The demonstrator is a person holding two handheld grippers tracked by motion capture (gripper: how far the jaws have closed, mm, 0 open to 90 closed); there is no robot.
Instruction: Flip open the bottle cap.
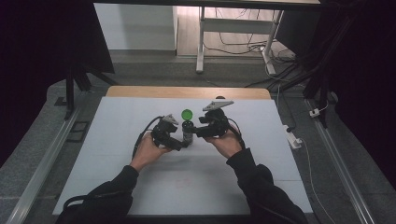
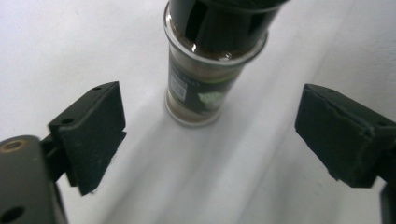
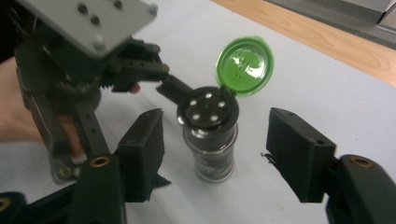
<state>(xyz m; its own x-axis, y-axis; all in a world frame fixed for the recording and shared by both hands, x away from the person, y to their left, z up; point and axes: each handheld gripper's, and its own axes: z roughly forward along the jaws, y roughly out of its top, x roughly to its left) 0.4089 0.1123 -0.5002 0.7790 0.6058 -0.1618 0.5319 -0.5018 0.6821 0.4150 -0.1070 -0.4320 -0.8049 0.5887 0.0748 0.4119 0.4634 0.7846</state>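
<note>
While both claws gape, the spice jar (image 3: 210, 140) stands mid-table, untouched.

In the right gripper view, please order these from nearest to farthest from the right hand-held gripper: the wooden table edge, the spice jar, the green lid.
From the right hand-held gripper:
1. Spice jar, standing between its open jaws.
2. Green lid, flipped up behind the jar's top.
3. Wooden table edge, far side, upper right.

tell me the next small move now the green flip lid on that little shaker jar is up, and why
Probably draw both grippers back from the small glass spice shaker jar. Its round green flip lid stands open over the holed black top, and the left gripper and right gripper both have jaws apart, clear of the upright jar.
</note>
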